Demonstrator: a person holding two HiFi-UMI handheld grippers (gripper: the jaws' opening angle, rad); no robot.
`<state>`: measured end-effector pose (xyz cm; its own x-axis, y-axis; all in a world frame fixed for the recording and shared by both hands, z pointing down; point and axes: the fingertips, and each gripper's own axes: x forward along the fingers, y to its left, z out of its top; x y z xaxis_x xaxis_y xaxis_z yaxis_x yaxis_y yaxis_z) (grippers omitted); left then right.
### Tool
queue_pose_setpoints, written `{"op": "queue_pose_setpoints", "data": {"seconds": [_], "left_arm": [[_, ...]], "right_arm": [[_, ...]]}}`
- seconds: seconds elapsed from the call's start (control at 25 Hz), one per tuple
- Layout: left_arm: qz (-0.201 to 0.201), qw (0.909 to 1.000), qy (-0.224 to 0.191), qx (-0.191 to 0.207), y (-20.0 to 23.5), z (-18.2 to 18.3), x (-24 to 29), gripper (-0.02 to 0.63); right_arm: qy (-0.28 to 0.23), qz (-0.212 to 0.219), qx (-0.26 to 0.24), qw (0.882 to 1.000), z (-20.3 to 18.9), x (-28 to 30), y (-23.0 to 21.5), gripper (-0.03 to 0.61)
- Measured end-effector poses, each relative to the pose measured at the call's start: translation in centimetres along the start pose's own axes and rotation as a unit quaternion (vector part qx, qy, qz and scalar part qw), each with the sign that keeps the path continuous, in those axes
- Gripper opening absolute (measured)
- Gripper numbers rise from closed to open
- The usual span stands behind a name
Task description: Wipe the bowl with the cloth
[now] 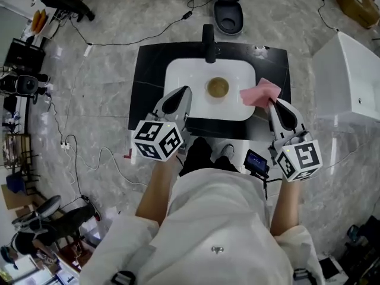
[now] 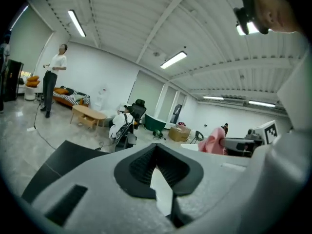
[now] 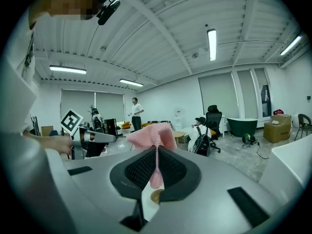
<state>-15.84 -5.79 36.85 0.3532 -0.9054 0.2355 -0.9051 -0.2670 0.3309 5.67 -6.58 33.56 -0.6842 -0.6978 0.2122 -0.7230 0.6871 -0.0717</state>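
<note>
Bowl (image 1: 218, 88) in white sink (image 1: 178, 76) | faucet (image 1: 208, 43) behind | cloth (image 1: 260, 92) in right gripper (image 1: 273, 103)

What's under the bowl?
The bowl rests in a white basin set on a black table. The basin's patch directly beneath the bowl is covered, so nothing there can be seen.

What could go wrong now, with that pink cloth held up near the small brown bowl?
1. The right tongs pinch only a thin fold of the pink cloth, so it might slip out during wiping.
2. The left tongs are shut and empty, so nothing steadies the bowl. A push from the cloth could slide or tip it in the white basin.
</note>
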Motion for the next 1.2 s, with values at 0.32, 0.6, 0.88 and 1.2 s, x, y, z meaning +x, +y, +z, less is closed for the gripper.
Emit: {"op": "queue_pose_setpoints", "data": {"seconds": [0.32,0.6,0.88,1.2], "left_arm": [[-0.027,0.9967,-0.038,0.067,-3.3,3.5,-2.2,0.012],[-0.052,0.9927,-0.023,0.106,-5.9,3.3,-1.7,0.012],[-0.07,0.9908,-0.019,0.115,-7.2,3.2,-1.4,0.012],[-0.064,0.9895,-0.017,0.129,-6.9,3.6,-1.0,0.012]], "right_arm": [[-0.022,-0.004,-0.006,1.0,1.4,-1.4,0.4,0.015],[-0.03,-0.007,-0.005,1.0,2.0,-3.1,0.7,0.015],[-0.032,-0.004,-0.011,0.999,1.8,-3.4,1.4,0.015],[-0.031,-0.003,-0.017,0.999,2.3,-3.0,1.3,0.014]]}}
